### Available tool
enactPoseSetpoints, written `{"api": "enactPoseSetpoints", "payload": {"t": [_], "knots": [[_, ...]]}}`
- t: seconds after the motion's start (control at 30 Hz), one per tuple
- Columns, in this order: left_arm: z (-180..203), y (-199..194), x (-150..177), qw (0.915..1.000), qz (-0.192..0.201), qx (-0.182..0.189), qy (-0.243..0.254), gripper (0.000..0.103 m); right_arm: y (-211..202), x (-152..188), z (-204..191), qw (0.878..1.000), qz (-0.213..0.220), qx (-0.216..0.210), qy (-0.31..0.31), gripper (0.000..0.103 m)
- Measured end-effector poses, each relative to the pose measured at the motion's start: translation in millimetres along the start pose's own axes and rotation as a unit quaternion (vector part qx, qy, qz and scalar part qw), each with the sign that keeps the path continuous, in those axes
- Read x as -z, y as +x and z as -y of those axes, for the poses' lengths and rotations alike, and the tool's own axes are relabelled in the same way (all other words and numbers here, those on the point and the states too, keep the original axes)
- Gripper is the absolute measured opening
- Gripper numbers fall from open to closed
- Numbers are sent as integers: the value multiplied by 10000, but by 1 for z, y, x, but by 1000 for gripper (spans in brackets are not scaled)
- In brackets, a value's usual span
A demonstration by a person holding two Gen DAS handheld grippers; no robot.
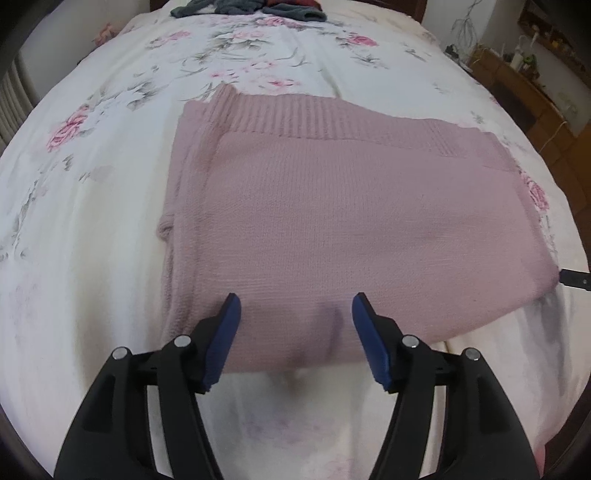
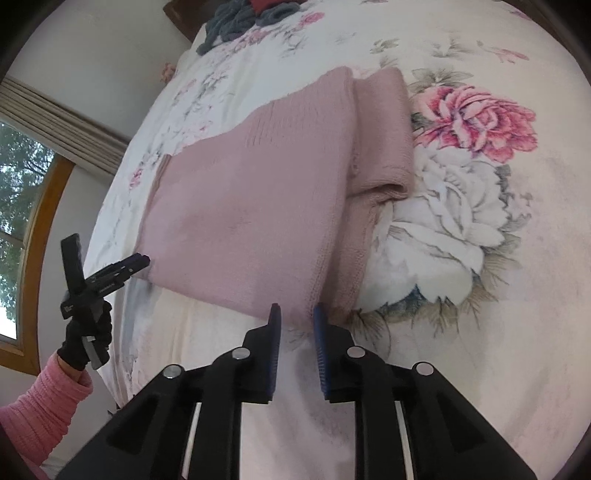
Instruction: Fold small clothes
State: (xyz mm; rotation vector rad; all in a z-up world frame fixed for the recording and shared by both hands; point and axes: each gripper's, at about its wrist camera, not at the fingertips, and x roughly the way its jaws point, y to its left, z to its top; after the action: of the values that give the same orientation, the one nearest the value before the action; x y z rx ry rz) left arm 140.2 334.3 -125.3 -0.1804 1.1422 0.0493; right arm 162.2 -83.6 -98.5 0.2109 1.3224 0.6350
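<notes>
The pink sweater (image 1: 351,206) lay folded on the bed (image 1: 92,229). The left gripper (image 1: 293,314) stood spread wide at its near edge; the right gripper (image 2: 297,317), narrowly parted, grasped nothing, probably poised for another fold.

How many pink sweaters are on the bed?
1: the pink sweater lies folded on the flowered bed. The dark clothes pile at the far end may hide more.
</notes>
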Motion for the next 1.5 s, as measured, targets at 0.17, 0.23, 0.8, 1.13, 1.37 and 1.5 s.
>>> {"api": "enactPoseSetpoints", "payload": {"t": [0.17,0.23,0.8,1.13,1.37,1.5], "knots": [[-2,10,2,10000,-61,-65,-9,63,13,0,1,9998,-129,126,17,12],[-3,12,3,9999,-82,-80,2,63,17,2,2,9991,-189,386,-34,4],[18,10,-48,9997,208,97,-66,64,-1,-29,41,9957,169,-306,852,55],[23,43,-65,9999,29,126,-111,64,41,-53,62,9890,12,-745,1281,57],[19,49,-62,9997,41,202,-120,66,53,-67,56,9866,185,-849,1383,57],[19,49,-61,9997,46,209,-117,67,62,-78,55,9856,228,-789,1481,46]]}}
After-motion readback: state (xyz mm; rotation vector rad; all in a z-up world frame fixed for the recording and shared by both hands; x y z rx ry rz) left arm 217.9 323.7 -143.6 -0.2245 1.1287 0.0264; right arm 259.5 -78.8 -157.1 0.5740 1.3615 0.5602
